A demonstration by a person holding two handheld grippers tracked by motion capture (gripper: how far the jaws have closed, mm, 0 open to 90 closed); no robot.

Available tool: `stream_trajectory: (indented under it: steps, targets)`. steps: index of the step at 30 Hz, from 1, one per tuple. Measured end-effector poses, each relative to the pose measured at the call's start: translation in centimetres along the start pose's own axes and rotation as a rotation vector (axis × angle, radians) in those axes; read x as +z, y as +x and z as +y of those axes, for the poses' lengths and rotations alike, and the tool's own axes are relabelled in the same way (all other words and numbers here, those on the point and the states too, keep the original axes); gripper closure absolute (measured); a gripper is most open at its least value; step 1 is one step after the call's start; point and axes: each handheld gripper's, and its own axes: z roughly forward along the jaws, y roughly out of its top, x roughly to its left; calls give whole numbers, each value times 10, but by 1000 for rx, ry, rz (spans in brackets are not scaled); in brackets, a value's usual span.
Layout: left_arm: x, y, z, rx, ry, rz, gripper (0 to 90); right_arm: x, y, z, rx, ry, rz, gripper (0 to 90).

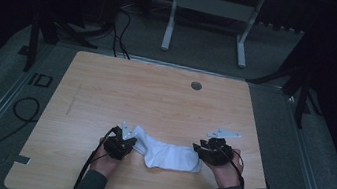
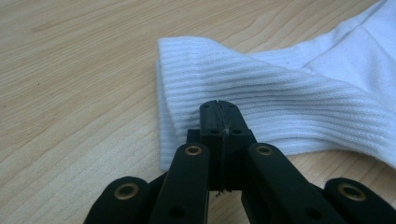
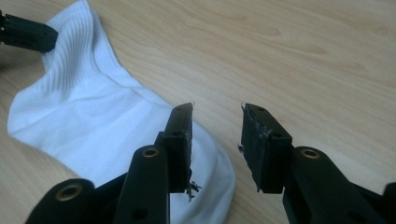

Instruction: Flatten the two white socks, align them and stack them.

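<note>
White sock [image 1: 167, 154] fabric is seen lying on the wooden table [image 1: 156, 93], stretched between the two grippers near the person's edge. The ribbed cuff [image 2: 261, 93] is found directly ahead of the left gripper [image 2: 218, 108], whose jaws are pressed together; a thin fold of the cuff's edge appears to be pinched between them, though the fabric inside the pinch itself cannot be made out. In the right gripper view, the jaws of the right gripper [image 3: 217, 135] are held apart with nothing between them: the toe end [image 3: 210, 172] lies under and just to the left of the left-hand jaw, while bare table is seen beneath the gap and the right-hand jaw. The sock's cuff end is seen far off at the upper left of that view, where the other gripper's black tip touches it.

As a judgement, the work in hand is taken to be straightening or folding the sock. What looks done: the cuff end has been secured by the left gripper, and the sock has been laid out roughly lengthwise, with a bend and some bunching left in the middle. What looks left: the toe end is not yet gripped, so the right gripper would have to be brought over it and closed before the sock could be pulled flat or folded.
</note>
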Motion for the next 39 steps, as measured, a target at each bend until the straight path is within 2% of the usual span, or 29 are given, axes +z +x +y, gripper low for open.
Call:
stream_trajectory:
  steps: [6, 7, 9, 10, 11, 12, 20, 25, 32, 33, 34, 35, 39]
  targets:
    - [0, 0, 0, -2, -1, -1, 898, 9, 1, -12, 15, 47, 34, 626]
    - [0, 0, 0, -4, -1, -3, 898, 16, 2, -16, 17, 80, 46, 685]
    - [0, 0, 0, -5, -2, -4, 898, 21, 2, -20, 14, 107, 38, 822]
    - [0, 0, 0, -5, -2, -4, 898, 21, 2, -20, 14, 107, 38, 822]
    - [-1, 1, 0, -6, 1, -6, 898, 21, 1, -22, 8, 107, 23, 875]
    - [-1, 1, 0, -6, 1, -6, 898, 21, 0, -23, 12, 108, 20, 877]
    - [-1, 2, 0, -9, 8, -19, 898, 9, -14, -27, 51, 76, -6, 879]
    - [-3, 5, -1, -17, 20, -41, 897, 1, -21, -30, 65, 58, 0, 878]
    - [-4, 8, -1, -37, 26, -62, 897, -2, -22, -31, 71, 47, 21, 871]
    - [-4, 8, -1, -39, 24, -62, 897, -2, -22, -31, 75, 48, 33, 832]
    - [-4, 8, -1, -39, 24, -62, 897, -2, -22, -31, 75, 48, 33, 832]
    - [-5, 8, -2, -39, 24, -59, 896, -3, -21, -31, 69, 42, 33, 755]
    - [-5, 7, -2, -44, 27, -52, 894, -6, -22, -31, 75, 17, 22, 694]
